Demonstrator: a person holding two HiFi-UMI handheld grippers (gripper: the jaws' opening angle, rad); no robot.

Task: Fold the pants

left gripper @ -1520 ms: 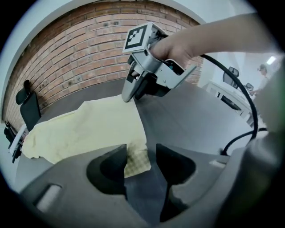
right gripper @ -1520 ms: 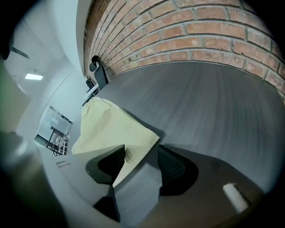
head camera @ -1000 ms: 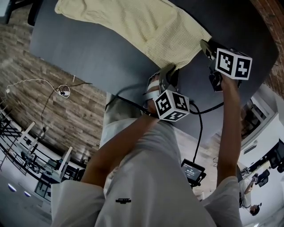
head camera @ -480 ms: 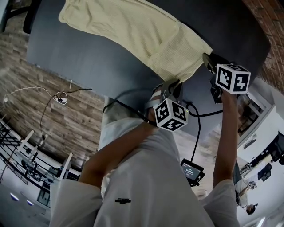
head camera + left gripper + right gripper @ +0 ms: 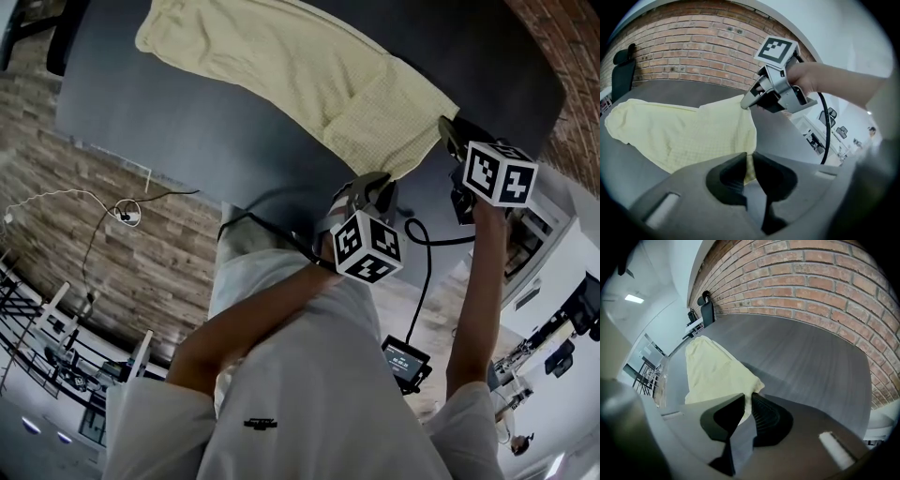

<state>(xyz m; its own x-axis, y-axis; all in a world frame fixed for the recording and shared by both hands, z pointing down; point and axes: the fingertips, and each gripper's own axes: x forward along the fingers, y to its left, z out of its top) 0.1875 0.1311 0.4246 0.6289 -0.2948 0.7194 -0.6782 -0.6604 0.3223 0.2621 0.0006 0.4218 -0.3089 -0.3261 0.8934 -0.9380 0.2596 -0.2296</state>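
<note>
Pants (image 5: 281, 66) of pale yellow cloth lie stretched over the dark grey surface (image 5: 159, 112). In the head view their long axis runs from upper left down to lower right, with the near end toward the person. A brick wall (image 5: 825, 277) borders the far side of the surface, and a black chair (image 5: 622, 65) stands against it beyond the far end of the pants. A black cable (image 5: 420, 246) loops between the two tools above the wooden floor (image 5: 103, 253). The left tool (image 5: 373, 190) has its jaws drawn nearly together on a thin fold of the near edge. The right tool (image 5: 448, 133) is likewise clamped on the neighbouring corner, which it holds lifted off the surface.
</note>
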